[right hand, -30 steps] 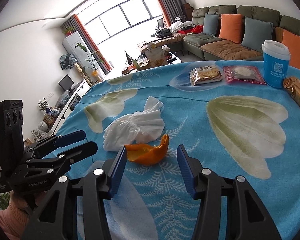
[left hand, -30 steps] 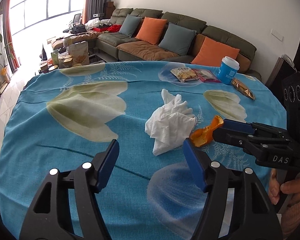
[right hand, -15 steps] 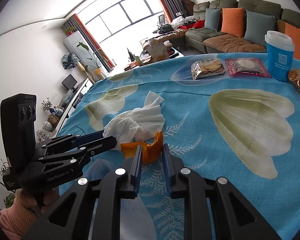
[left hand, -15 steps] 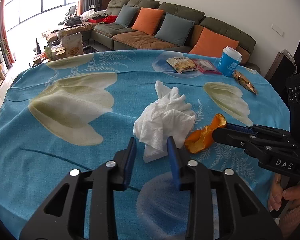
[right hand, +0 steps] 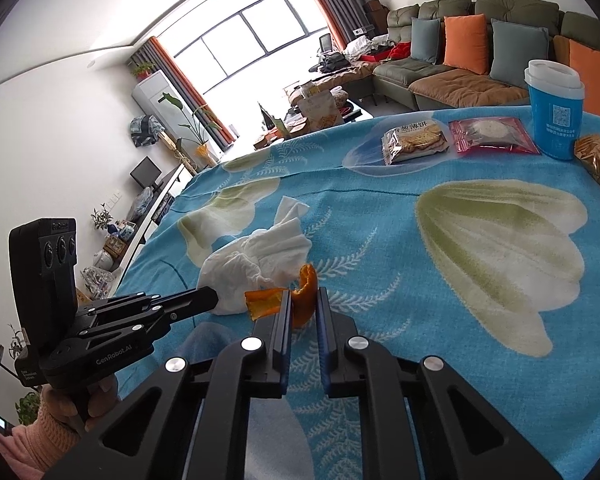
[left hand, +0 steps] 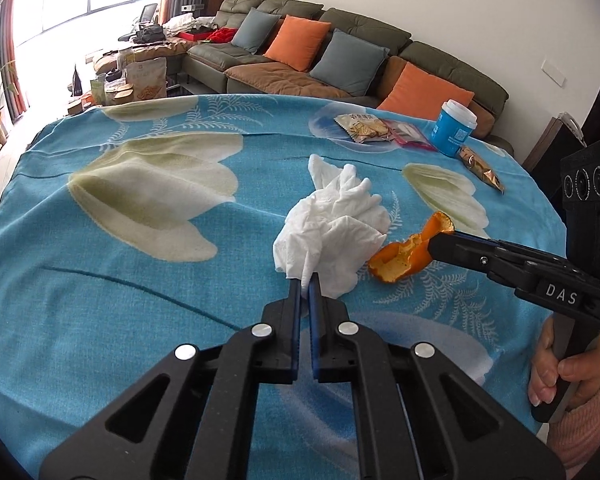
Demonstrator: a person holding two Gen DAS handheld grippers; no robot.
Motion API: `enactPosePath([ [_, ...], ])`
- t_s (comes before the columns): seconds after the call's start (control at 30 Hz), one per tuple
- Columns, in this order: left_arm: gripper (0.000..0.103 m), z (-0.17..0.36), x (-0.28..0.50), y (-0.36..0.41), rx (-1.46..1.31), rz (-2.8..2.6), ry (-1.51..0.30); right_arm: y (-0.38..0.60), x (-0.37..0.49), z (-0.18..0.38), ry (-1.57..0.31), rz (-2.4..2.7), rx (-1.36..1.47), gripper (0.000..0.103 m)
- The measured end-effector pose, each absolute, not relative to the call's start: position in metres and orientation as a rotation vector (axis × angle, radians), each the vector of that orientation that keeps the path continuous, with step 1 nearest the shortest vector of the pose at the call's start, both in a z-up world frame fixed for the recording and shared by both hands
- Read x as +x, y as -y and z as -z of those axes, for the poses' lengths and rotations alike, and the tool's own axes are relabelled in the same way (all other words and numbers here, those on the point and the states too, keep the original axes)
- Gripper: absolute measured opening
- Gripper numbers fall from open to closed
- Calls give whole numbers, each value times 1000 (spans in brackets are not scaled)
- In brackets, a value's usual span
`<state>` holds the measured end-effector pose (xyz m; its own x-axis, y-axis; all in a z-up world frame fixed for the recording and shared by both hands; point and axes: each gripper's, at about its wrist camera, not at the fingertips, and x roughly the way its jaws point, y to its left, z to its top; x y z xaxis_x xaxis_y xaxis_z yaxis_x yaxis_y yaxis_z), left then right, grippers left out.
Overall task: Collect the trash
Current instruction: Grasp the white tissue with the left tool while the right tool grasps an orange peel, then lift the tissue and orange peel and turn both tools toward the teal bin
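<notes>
The pickup step is in hand. The left claw [left hand: 305,282] has just closed and pinches the near edge of the tissue [left hand: 332,232], which lies on the worktop [left hand: 100,300]. The right claw [right hand: 303,300] has just been closing on the peel [right hand: 300,300] beside it; its pads seem to touch it. Next, both need a clean lift and carry to a bin, none in view.
</notes>
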<state>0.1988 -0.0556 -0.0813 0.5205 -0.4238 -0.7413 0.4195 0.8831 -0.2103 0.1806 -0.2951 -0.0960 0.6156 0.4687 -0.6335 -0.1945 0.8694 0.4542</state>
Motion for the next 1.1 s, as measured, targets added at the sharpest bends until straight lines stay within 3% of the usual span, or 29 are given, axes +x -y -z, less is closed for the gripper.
enactPosePath([
  [0.7,4,65,94,-51,-76,393,-790,275,168,79,-781,-502,348,10],
  [0.73,6,66,91,-55,-77,385,-792,273,167,79,-782,-509,346,10],
  [0.8,21,67,86,-62,-66,349,-787,268,166,81,-785,-516,340,10],
  [0.83,37,67,85,-63,-62,329,-786,267,165,81,-788,-520,341,10],
  [0.87,43,67,84,-66,-58,314,-782,265,165,82,-791,-524,342,10],
  [1.1,43,66,98,-58,-1,296,-767,255,163,83,-800,-538,343,10],
])
